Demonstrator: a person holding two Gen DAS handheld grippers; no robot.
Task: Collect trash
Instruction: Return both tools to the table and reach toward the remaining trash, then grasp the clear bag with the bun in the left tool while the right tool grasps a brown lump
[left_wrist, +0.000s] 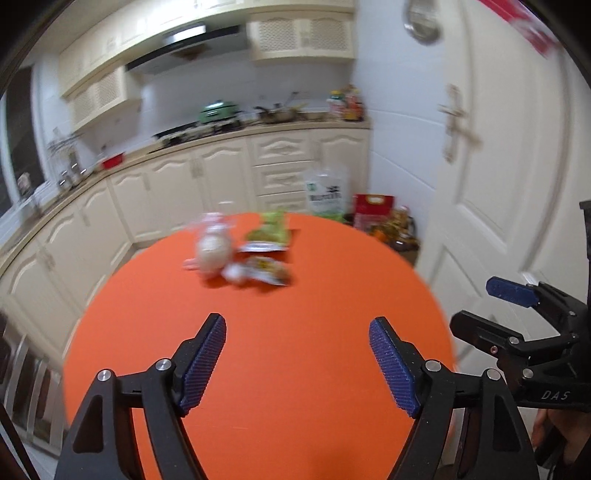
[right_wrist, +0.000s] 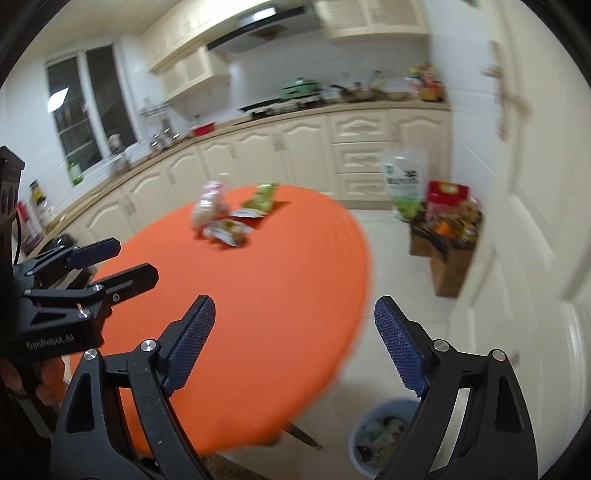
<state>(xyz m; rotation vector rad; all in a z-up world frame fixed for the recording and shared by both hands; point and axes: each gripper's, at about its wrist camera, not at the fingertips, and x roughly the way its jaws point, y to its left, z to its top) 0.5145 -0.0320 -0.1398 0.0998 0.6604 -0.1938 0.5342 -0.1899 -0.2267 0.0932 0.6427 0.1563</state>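
Holding both tools over the near edge of the orange tabletop (left_wrist: 258, 350), we carry nothing yet. Our left hand-held gripper (left_wrist: 297, 363) is released, its blue pads spread wide with only bare cloth between them. Our right hand-held gripper (right_wrist: 295, 349) is likewise spread and empty, hanging partly past the tabletop's edge, above the floor.

The trash sits in a small cluster on the far side of the tabletop, well apart from both tools: a clear plastic bag with something pale inside (left_wrist: 212, 245), a green wrapper (left_wrist: 271, 230) just beside it, a flat white packet (left_wrist: 264, 246) in front of the green one, and a brownish snack wrapper (left_wrist: 267, 271) nearest us. Motion blur hides their exact edges, so we cannot tell which pieces touch.

Below the right tool, a pale blue bin (right_wrist: 380, 439) stands on the floor beside the tabletop, and it already holds some wrappers. We judge the task partly done: some litter is binned, but at least four pieces remain, and none is in either tool's grasp.
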